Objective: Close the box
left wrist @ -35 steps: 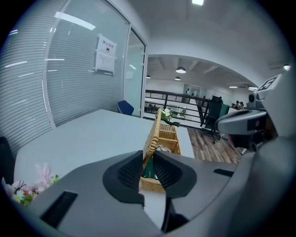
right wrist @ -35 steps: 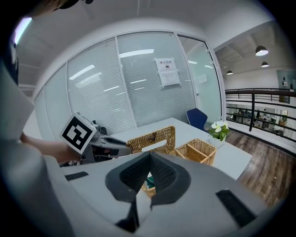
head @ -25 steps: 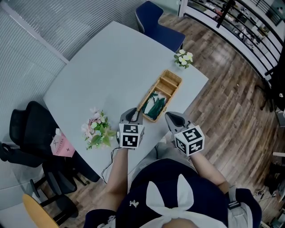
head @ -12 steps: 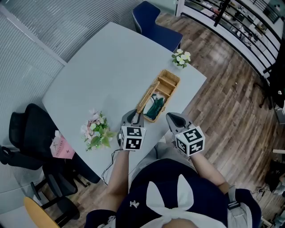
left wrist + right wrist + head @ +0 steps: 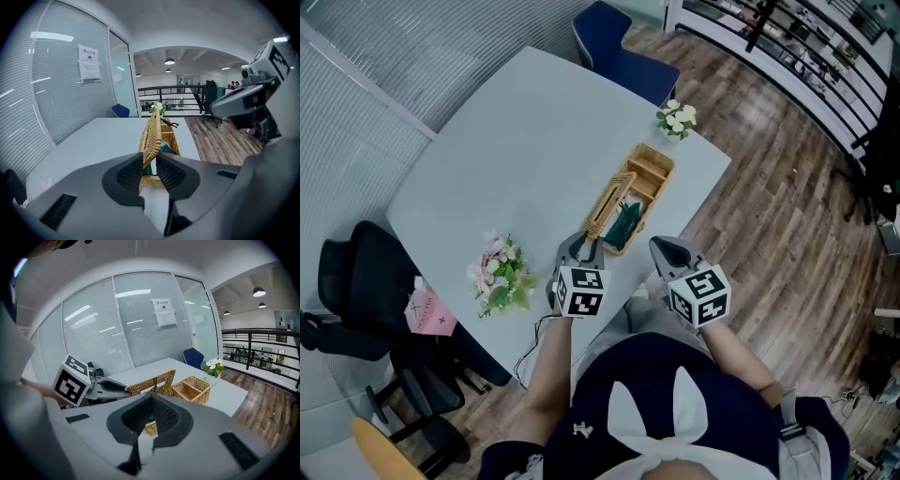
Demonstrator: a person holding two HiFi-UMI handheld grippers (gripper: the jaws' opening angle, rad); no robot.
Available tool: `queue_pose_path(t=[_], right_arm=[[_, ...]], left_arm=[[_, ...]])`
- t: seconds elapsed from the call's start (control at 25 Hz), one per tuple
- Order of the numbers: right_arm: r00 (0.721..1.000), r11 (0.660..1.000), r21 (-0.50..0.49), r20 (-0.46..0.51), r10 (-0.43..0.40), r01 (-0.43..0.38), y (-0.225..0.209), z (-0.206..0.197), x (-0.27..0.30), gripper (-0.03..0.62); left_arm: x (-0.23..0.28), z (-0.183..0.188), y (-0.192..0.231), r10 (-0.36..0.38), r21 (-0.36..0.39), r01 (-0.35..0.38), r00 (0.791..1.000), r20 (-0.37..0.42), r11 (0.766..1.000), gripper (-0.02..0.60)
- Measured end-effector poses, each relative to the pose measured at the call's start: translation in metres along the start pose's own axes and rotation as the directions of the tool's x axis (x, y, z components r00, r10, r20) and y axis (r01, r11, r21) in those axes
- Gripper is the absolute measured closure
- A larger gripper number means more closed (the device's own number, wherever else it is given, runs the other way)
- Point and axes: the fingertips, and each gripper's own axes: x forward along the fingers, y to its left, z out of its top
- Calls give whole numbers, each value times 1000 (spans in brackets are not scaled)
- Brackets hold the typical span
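A long wicker box (image 5: 645, 184) with compartments lies on the pale table (image 5: 516, 141), dark green things inside. Its wicker lid (image 5: 610, 204) stands up on edge along the box's left side. My left gripper (image 5: 584, 246) is at the lid's near end. In the left gripper view the lid (image 5: 152, 133) runs between the pads, which touch it while the jaws are opening. My right gripper (image 5: 664, 248) hovers off the table's near edge, right of the box, shut with nothing in it (image 5: 151, 399). The right gripper view shows the raised lid (image 5: 152, 380) and box (image 5: 194, 387).
A white flower pot (image 5: 677, 119) stands at the table's far corner beyond the box. A pink and green bouquet (image 5: 500, 275) lies left of my left gripper. A blue chair (image 5: 609, 37) and a black chair (image 5: 356, 281) stand by the table. Wood floor lies to the right.
The lid has swung up a little higher on its hinge side. Both grippers have stayed almost where they were.
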Motion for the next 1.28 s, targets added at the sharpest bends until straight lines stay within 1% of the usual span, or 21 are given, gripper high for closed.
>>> queue_pose_path(t=[0.36,0.8,1.28], right_arm=[[1000,1000,2,0,-5,5,-3,-3,-3,589],[1000,1000,5,-9,-13,13,-5,-10,-6,589],[1000,1000,15,-15,-15,15,-7,-16,-12,589]], left_arm=[[4,-6,-12,-1,70,2,1000,-24,998,483],[6,-11,-20,3,133,2,999,-42,991,477],[13,-21,-34,23,251,-6,997,-67,968,466]])
